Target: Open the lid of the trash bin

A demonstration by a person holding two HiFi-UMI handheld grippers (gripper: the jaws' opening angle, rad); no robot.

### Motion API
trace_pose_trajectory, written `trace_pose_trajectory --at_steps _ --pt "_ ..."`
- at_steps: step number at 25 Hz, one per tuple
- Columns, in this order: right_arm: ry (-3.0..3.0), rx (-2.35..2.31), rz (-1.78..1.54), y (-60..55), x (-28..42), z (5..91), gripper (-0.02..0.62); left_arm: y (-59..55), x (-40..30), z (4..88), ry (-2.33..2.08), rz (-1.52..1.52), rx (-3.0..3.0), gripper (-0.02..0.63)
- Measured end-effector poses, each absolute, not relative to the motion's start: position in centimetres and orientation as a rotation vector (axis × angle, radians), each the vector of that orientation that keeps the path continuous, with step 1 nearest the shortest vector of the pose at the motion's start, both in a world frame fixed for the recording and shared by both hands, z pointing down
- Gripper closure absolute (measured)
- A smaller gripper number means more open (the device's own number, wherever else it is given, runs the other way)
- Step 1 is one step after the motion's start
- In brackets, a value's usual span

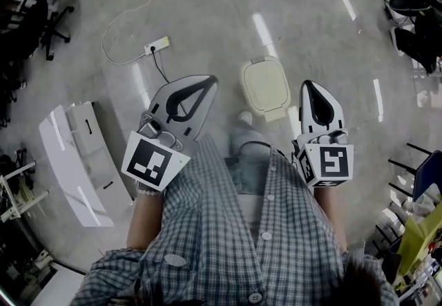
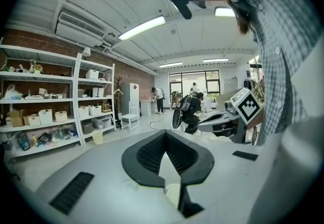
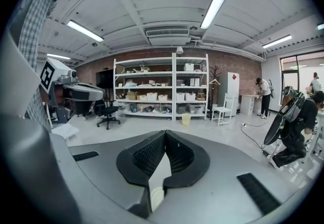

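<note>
Only the head view shows the trash bin (image 1: 266,87), cream lid down, on the floor (image 1: 207,7); left gripper (image 1: 202,89) and right gripper (image 1: 311,90), jaws together on nothing, face shelves (image 3: 159,86).

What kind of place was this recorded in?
Probably a workshop or lab room: white storage shelves against a brick wall, a polished concrete floor, and a rolling office chair.
</note>
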State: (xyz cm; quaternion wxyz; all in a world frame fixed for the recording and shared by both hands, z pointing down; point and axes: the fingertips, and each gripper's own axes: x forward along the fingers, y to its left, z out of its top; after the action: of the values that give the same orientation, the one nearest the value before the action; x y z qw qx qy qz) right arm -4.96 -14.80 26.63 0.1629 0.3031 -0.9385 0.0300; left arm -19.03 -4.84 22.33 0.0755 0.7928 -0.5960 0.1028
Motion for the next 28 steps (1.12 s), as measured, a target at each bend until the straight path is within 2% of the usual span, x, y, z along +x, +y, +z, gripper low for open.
trace_pose_trajectory --at_steps 16,28 --pt "-2.467 1.314 0.233 -17.6 1.0 28.5 0.578 -14.6 -14.3 25.0 -1.264 0.352 2.667 0.601" --pt "-2.346 1.44 0.336 -18.1 -2.2 31.9 0.578 -18.8 -16.9 29.0 -0.989 0.343 2.655 0.601"
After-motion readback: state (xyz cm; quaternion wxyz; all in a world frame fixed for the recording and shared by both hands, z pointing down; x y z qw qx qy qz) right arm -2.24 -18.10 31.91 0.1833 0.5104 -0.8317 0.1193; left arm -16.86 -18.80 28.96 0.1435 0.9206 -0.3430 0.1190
